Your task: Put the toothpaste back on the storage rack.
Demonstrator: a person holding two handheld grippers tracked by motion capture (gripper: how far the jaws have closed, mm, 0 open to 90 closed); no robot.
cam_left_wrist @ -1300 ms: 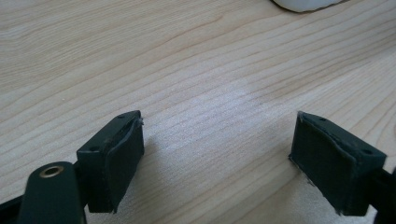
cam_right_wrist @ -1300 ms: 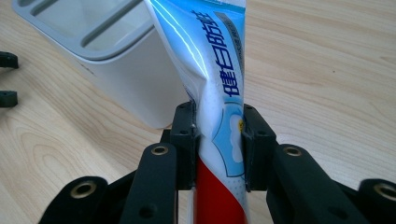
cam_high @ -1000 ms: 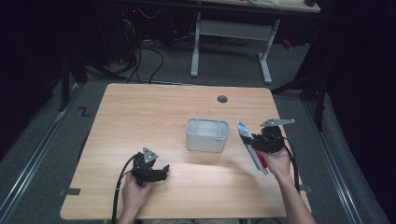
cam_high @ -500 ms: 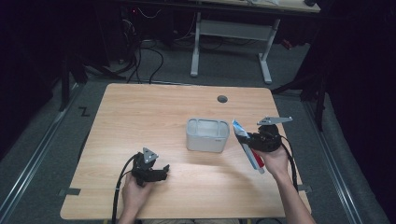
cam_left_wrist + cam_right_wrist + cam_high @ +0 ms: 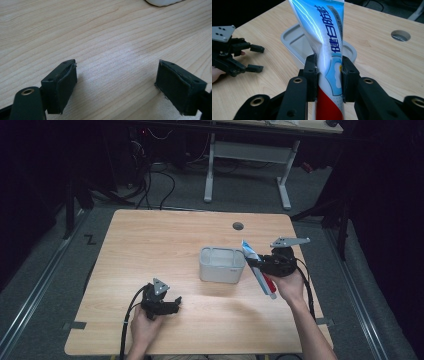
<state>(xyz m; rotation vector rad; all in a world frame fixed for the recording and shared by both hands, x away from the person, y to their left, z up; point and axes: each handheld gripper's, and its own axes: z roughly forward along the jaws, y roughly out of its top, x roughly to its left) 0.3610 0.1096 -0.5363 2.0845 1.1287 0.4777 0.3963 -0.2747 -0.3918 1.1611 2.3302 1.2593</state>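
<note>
Clamping a toothpaste tube [image 5: 325,50] across its middle, right gripper [image 5: 328,75] just beside the grey tub [image 5: 221,265], tube tilted, flat end up toward the tub, red end low, left gripper [image 5: 117,82] wide open, holding nothing, over the table [image 5: 150,245].

Wooden table [image 5: 150,245]; 1 grey bin [image 5: 221,265] stands on it.

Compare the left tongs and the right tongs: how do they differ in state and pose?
The left tongs stand open with only bare table between the jaws; the right tongs are shut on a toothpaste tube. The left tongs sit low near the table's front edge; the right tongs are beside the grey tub, with the tube slanting toward it. Both are black, hand-held and cabled.
</note>
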